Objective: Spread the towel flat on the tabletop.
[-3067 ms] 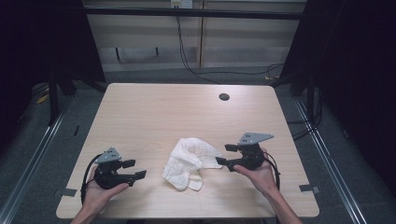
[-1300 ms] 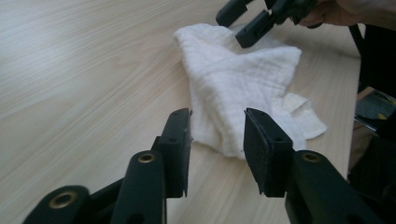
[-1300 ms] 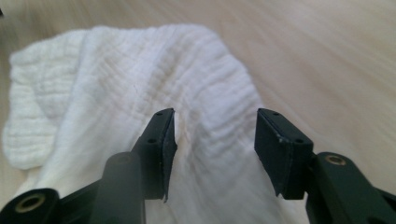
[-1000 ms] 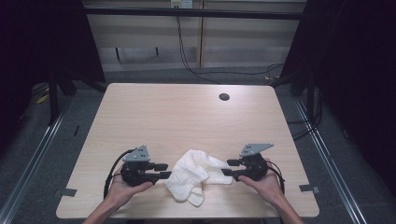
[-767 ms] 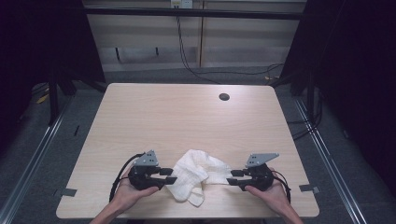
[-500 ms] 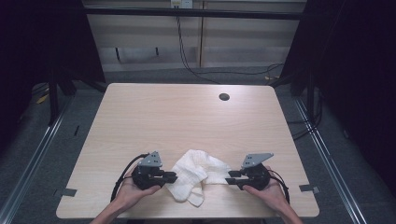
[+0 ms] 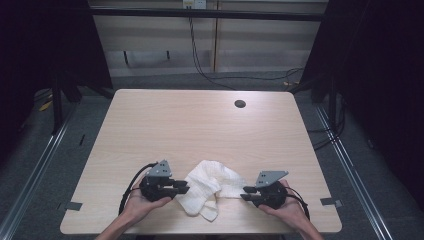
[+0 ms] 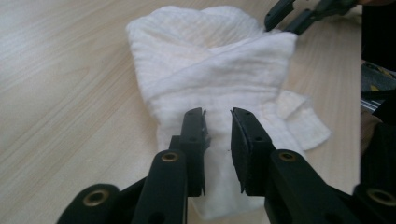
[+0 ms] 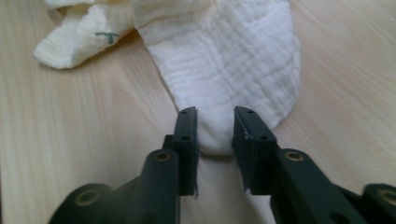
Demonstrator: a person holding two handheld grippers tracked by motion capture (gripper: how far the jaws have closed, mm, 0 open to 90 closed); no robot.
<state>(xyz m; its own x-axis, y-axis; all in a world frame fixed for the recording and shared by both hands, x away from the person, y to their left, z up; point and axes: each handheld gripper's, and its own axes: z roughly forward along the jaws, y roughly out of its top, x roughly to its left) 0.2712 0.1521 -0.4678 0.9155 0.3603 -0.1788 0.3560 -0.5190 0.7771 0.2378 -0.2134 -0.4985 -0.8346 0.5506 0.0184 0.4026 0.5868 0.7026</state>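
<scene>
A crumpled white cloth (image 7: 212,187) lies near the table's front edge, between my two grippers. My left gripper (image 7: 184,188) points right at the cloth's left end. In the left gripper view its jaws (image 8: 217,112) stand a narrow gap apart over the cloth (image 8: 210,70), having just opened a little. My right gripper (image 7: 245,193) points left at the right end. Its jaws (image 9: 215,112) have just been closing, and the cloth's rounded edge (image 9: 233,60) lies between them. The right gripper's jaw tips (image 8: 299,16) touch the cloth's far side in the left gripper view.
The light wooden table (image 7: 200,130) has a small round dark hole (image 7: 240,104) at the back right. Cables hang at the wall behind. Metal rails and dark floor run along both sides. A cloth flap with a green mark (image 9: 93,32) lies loose.
Since three seconds ago both grippers have come in to the cloth's two ends, and the cloth sits closer to the front edge. Over the last half second both jaw gaps changed slightly.
</scene>
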